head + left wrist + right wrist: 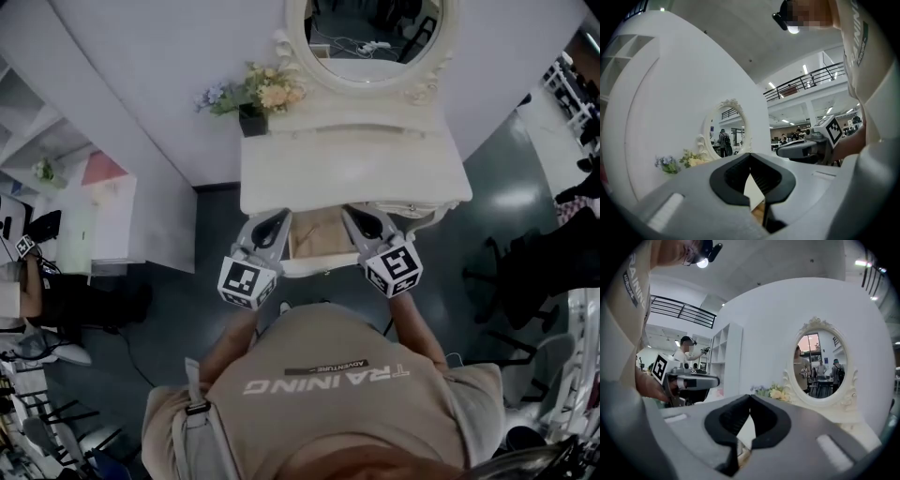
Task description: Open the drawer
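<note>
The white dressing table (281, 178) stands below me with its drawer (319, 267) pulled out, the wood-coloured inside showing. Both grippers hang level above the drawer, pointing at the table. My left gripper (272, 223) is over the drawer's left end, jaws shut, nothing between them. My right gripper (362, 221) is over its right end, also shut and empty. In the left gripper view the jaw tips of the left gripper (750, 154) meet; in the right gripper view those of the right gripper (750, 396) meet too.
An oval mirror (373, 37) in an ornate white frame rises at the table's back. A small pot of flowers (251, 96) sits at the top's left rear. A white curved wall stands behind, shelves (94, 216) to the left, chairs (525, 272) to the right.
</note>
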{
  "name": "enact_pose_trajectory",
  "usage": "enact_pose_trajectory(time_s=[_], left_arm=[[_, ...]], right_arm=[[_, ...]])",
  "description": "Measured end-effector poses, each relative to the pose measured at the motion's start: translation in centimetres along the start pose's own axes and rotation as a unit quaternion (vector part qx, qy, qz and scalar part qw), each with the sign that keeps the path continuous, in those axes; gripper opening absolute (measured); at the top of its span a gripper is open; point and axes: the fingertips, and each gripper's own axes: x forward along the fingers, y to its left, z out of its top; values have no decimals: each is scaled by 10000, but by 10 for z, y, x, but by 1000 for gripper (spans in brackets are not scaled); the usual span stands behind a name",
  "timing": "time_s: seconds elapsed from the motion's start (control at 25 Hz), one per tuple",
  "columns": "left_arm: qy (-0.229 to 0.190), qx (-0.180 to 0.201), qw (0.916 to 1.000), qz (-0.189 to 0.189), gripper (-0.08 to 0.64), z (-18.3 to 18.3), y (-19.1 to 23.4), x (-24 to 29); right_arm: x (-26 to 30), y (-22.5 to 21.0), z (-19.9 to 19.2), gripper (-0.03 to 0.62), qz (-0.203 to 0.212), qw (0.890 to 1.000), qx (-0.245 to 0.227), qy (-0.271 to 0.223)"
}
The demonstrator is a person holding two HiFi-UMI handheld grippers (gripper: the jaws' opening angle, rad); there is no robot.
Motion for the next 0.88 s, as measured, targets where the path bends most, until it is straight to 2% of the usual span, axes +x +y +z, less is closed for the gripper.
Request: enact_pose_trajectory(time_s=[0.16,0.32,0.52,0.72,0.88], left_arm=[[144,-346,9992,156,6,-15,19,1],[45,-392,9991,151,6,-13,23,10],[129,-528,9982,240,6,-28,37,29],[377,-390,9985,88,6,-43,38,48],[462,-736,9962,38,6,-63,39,65]], right_arm=[[9,-6,-5,5,8,9999,50,109],[14,-10,-10,5,64,9997,-17,228],[31,-28,-7,5,3,9998,103,161],[40,-39,-13,5,152,9992,131,359],[39,-48,-32,5,212,9974,224,645]])
